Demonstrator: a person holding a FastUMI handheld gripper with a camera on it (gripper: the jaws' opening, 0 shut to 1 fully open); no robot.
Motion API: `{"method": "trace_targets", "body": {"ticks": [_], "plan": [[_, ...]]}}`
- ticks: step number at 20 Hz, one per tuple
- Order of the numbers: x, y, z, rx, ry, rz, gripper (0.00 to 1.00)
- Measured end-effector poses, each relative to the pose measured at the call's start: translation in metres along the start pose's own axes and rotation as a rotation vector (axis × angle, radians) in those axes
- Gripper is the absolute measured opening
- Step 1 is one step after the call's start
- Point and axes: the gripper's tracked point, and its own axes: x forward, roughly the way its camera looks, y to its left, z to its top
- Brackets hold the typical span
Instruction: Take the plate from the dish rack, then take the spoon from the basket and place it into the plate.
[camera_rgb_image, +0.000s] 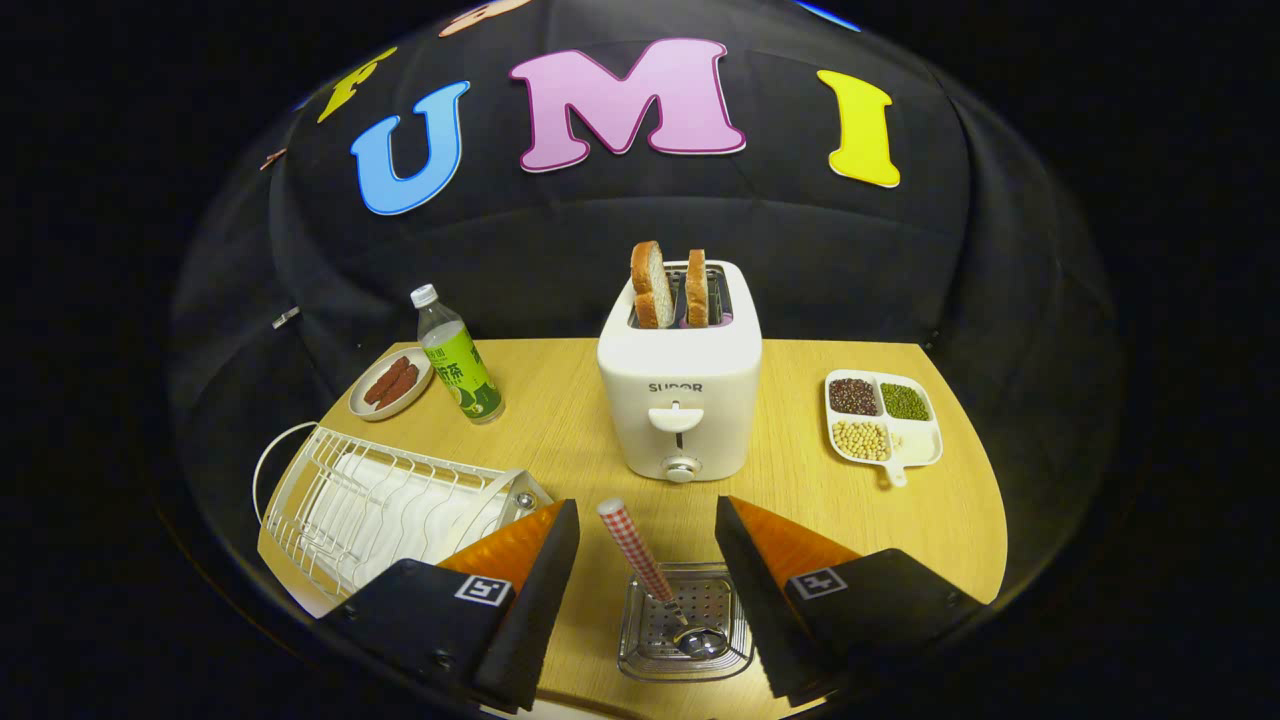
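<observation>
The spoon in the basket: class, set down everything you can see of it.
The spoon has a red-and-white checked handle and a shiny metal bowl. It leans in the perforated metal basket, bowl down on the basket's floor, handle rising up and away toward the toaster. It lies between the fingers of the open gripper, which do not touch it.

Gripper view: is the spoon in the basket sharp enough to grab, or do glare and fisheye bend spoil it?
Gripper view: the spoon is sharp, its checkered handle leaning up between the open claw fingers; the bowl glints a little in the basket, whose metal rim shines; fisheye curves the dish rack and table edge; lighting is even, shadows soft.
</observation>
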Motion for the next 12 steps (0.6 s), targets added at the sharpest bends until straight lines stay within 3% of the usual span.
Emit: {"method": "trace_targets", "body": {"ticks": [6,8,12], "plan": [[0.023,0.003,-0.009,0.08,0.059,-0.032,0.53],[0.026,0.003,-0.009,0.082,0.068,-0.032,0.33],[0.022,-0.005,-0.006,0.054,0.073,-0.057,0.29]]}}
